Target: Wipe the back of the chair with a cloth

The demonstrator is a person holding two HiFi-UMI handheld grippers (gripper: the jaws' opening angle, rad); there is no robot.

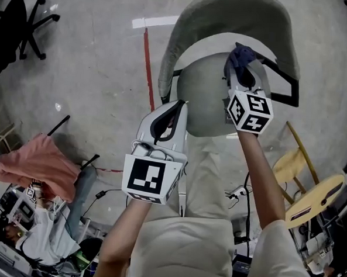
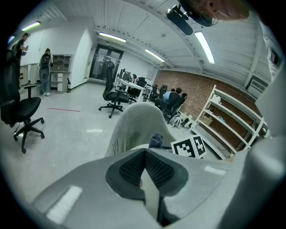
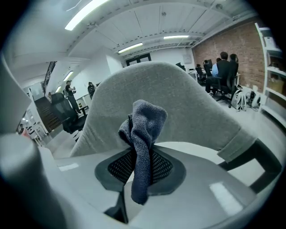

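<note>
The right tool [image 3: 139, 166] is gripping the blue-grey cloth [image 3: 143, 129] and hovering near the inner face of the grey chair back [image 3: 192, 103]. The left tool [image 2: 146, 172] is idling closed and empty, nearer. Wiping is likely just starting; the next move calls for pressing the cloth against the fabric.

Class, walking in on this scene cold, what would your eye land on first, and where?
The dark blue cloth pinched in the right gripper, bunched before the curved backrest of the grey chair. The left gripper, jaws shut on nothing, is held nearer the person. A pink fabric lies draped at lower left in the head view.
</note>
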